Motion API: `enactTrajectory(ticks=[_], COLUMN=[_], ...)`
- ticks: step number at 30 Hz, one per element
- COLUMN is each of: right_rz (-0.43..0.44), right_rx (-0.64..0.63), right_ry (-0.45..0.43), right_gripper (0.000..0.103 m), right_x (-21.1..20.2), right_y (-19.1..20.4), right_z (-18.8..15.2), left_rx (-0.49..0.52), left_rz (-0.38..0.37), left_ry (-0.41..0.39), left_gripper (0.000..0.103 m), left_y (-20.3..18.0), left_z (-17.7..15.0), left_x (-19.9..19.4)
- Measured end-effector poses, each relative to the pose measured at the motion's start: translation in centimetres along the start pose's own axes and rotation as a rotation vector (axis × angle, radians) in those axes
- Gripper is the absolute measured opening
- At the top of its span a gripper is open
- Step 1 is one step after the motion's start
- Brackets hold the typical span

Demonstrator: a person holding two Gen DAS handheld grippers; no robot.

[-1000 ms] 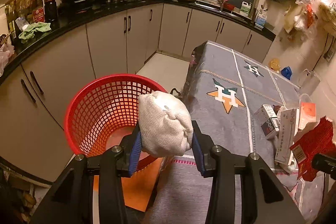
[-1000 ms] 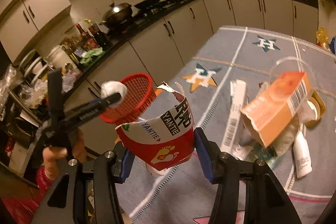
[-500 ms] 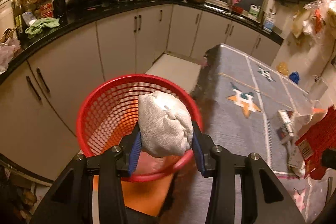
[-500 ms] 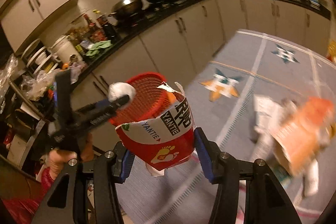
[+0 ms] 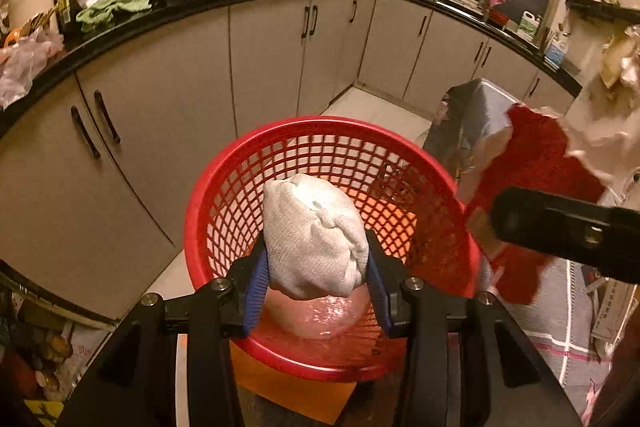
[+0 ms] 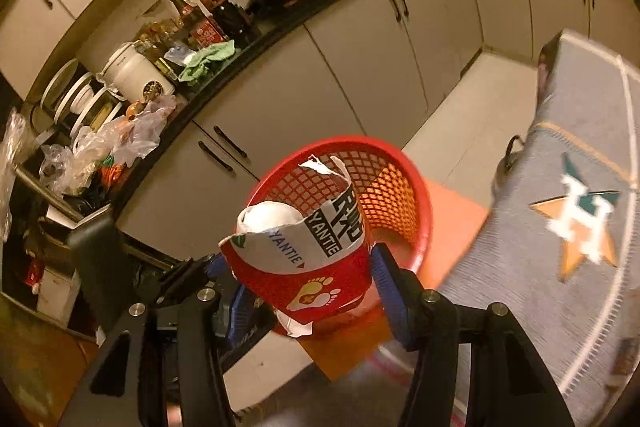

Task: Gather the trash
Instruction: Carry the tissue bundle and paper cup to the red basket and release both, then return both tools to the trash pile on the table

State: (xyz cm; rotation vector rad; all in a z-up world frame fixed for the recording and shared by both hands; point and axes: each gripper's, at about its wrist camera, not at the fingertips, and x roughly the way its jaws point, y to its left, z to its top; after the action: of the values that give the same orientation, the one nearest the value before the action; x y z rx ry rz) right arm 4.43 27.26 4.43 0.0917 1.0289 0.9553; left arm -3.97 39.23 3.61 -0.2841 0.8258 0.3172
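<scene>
Trash is in both tools at once. The left tool [image 5: 316, 281] has its blue pads pressed on a wad of white paper towel [image 5: 314, 239], which hangs at the centre of the left wrist view, over the open mouth of the red mesh basket [image 5: 248, 163]. The wad looks soft and very light; it dents where the pads meet it, so a hold across its middle serves well and it should drop freely when let go. The right tool [image 6: 308, 281] carries a torn red-and-white wrapper [image 6: 316, 267] with black lettering at the lower centre of its view, in front of the basket's near rim. Its jaws have just been opening a little with the wrapper between them; a gap shows at the right pad, so I cannot tell whether it is truly clamped. The wrapper looks thin, crinkly and slippery, best pinched flat across its folded body, not by its ragged edge. The grey tabletop [image 6: 580, 163] lies at the right edge
</scene>
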Motion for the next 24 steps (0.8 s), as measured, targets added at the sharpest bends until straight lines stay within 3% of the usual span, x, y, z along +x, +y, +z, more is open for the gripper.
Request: enactTrajectory(ticks=[5, 7, 10, 19, 24], right_rz=[-0.011, -0.009, -0.012, 0.000, -0.017], right_rx=[0.033, 0.034, 0.052, 0.069, 0.043], right_ry=[0.021, 0.027, 0.007, -0.043, -0.084], right_gripper=[0.063, 0.076, 0.084, 0.084, 0.084], right_x=[1.9, 2.0, 1.5, -2.2, -5.7], right_y=[-0.6, -0.6, -1.0, -1.8, -1.7], right_z=[0.7, 0.8, 0.9, -0.1, -2.0], left_rx=[0.005, 0.006, 0.007, 0.008, 0.024], left_rz=[0.003, 0.001, 0.010, 0.002, -0.009], left_ry=[0.020, 0.019, 0.006, -0.014, -0.058], left_gripper=[0.048, 0.056, 0.071, 0.071, 0.072], left_y=[0.2, 0.1, -0.1, -0.4, -1.5], left_z=[-0.2, -0.2, -0.2, -0.2, -0.9], left_x=[0.8, 0.9, 0.8, -1.0, -3.8])
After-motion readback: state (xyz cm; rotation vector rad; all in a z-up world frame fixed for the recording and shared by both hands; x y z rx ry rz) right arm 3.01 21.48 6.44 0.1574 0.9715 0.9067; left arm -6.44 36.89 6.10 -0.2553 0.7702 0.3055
